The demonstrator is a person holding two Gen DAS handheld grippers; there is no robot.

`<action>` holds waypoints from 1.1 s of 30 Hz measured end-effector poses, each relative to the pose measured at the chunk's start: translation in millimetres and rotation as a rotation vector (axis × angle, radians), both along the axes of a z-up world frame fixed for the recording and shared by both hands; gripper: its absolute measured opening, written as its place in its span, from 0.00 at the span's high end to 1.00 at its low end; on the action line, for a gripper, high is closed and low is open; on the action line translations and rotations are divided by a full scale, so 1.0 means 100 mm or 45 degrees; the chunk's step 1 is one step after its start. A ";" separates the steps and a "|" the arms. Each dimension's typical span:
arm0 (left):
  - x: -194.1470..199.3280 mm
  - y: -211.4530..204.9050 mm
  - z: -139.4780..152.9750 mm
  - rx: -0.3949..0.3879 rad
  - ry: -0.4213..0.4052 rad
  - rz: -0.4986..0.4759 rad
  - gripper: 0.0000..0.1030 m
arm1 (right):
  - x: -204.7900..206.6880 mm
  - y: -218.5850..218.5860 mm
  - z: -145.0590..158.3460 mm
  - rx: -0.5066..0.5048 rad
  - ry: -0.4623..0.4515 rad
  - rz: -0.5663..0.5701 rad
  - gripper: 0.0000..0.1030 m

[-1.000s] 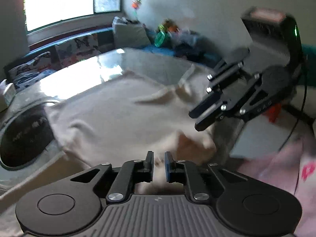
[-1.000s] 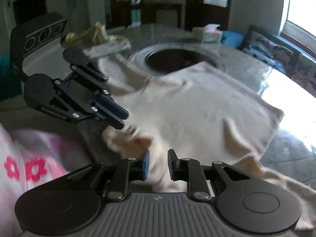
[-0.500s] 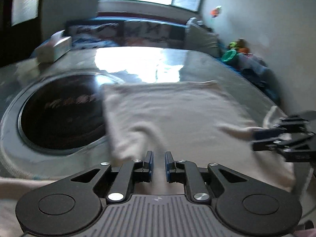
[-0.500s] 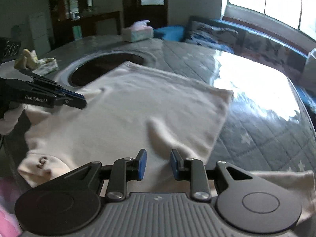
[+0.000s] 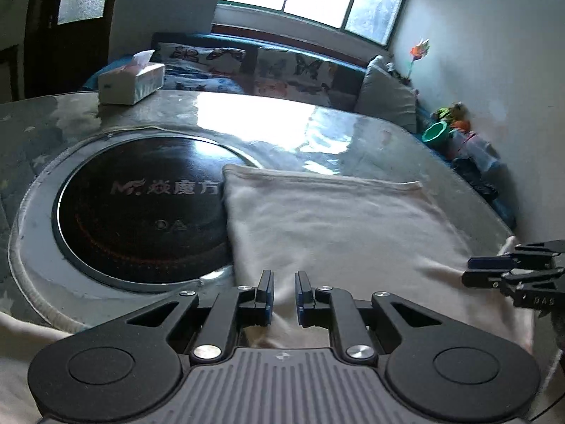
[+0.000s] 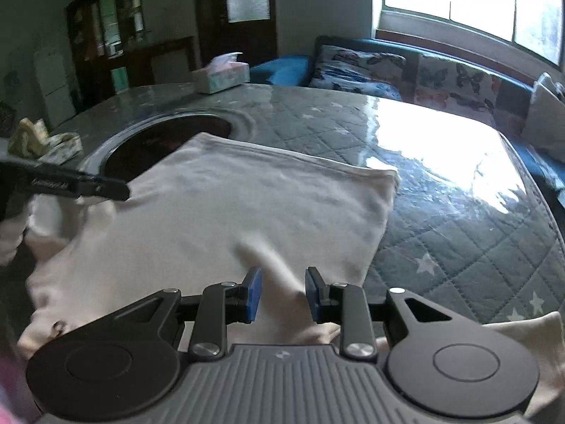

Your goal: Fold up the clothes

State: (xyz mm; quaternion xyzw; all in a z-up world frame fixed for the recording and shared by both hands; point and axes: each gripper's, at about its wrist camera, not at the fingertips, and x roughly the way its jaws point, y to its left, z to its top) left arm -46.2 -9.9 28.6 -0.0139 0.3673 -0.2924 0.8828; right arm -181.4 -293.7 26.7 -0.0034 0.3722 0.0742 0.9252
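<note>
A cream garment [image 5: 339, 226] lies spread flat on the table, partly over the round cooktop; it also shows in the right wrist view [image 6: 229, 212]. My left gripper [image 5: 284, 296] sits low at the garment's near edge, jaws a little apart with cloth running between them. My right gripper [image 6: 282, 293] is at the other near edge, jaws wider apart, with a ridge of cloth between them. Each gripper shows in the other's view: the right one [image 5: 494, 272], the left one [image 6: 88, 185].
A round black induction cooktop [image 5: 134, 208] is set into the quilted grey table [image 6: 459, 212]. A tissue box [image 5: 130, 83] stands at the table's far edge. A crumpled cloth [image 6: 42, 141] lies at far left. A sofa with cushions [image 5: 282, 70] runs under the window.
Both grippers have drawn the garment out flat and swung apart to its near corners. The right jaws have spread wider; the left jaws have opened slightly.
</note>
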 end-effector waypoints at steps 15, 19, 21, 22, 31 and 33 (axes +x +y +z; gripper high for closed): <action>-0.42 -0.30 0.08 0.040 -0.067 -0.156 0.75 | -0.26 0.05 0.03 -0.056 -0.029 0.029 0.75; -0.73 -0.45 0.05 0.078 -0.109 -0.308 0.71 | -0.40 0.20 0.11 -0.065 -0.036 0.112 0.74; -0.89 -0.51 0.02 0.109 -0.142 -0.382 0.69 | -0.51 0.31 0.12 -0.117 -0.038 0.168 0.73; -0.97 -0.55 0.01 0.125 -0.158 -0.419 0.69 | -0.56 0.37 0.12 -0.145 -0.040 0.196 0.72; -1.31 -0.63 -0.01 0.195 -0.240 -0.609 0.58 | -0.99 0.36 0.10 -0.097 0.048 0.219 0.68; -1.27 -0.62 0.03 0.204 -0.262 -0.609 0.57 | -1.05 0.20 0.16 -0.048 0.023 0.127 0.67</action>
